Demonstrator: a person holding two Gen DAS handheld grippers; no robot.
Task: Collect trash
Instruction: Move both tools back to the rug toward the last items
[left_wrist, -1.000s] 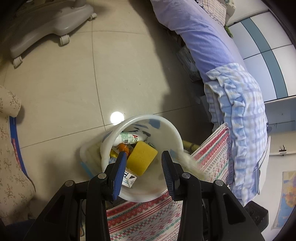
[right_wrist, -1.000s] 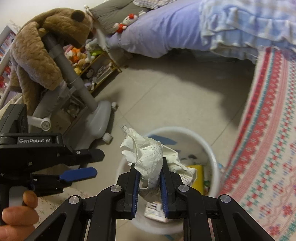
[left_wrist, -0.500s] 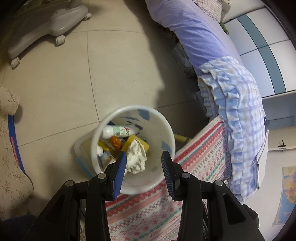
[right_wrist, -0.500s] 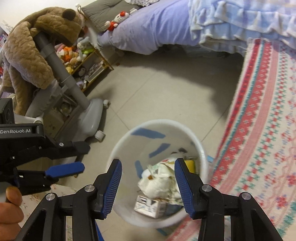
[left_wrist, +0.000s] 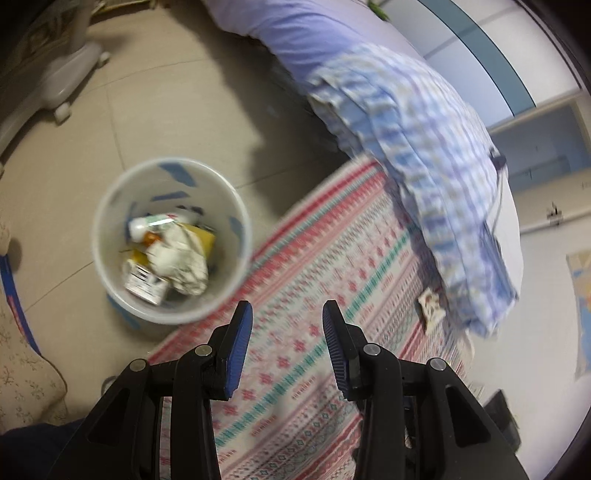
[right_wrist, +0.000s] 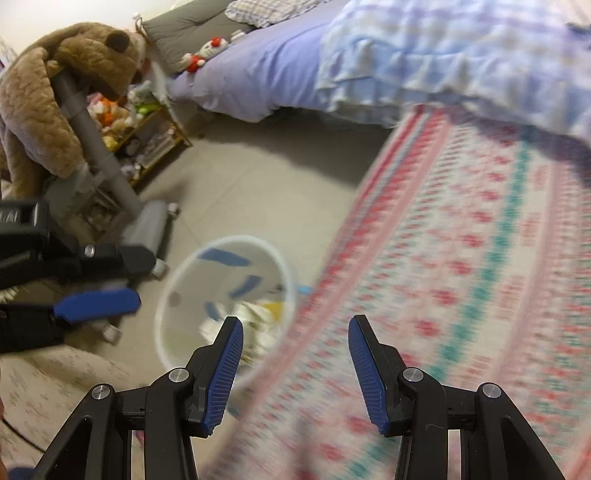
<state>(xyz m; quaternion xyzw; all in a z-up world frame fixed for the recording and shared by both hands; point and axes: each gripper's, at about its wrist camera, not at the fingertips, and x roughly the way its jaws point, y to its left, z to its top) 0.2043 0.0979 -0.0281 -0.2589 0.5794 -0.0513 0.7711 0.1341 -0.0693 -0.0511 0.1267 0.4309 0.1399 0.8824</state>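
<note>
The white bin (left_wrist: 236, 206) stands on the tile floor just beside the patterned rug (left_wrist: 332, 258). Inside it lies crumpled paper (left_wrist: 181, 258) among a box and a bottle (both blurred). The left gripper (left_wrist: 287, 314) hovers over the rug beside the bin, jaws spread, empty. The right gripper (right_wrist: 295, 328) is likewise spread and empty, at the bin's rug-side rim.

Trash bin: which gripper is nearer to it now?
Left, marginally. The left gripper sits beside the trash bin; the right gripper has one finger over its rim. Both are open.
</note>
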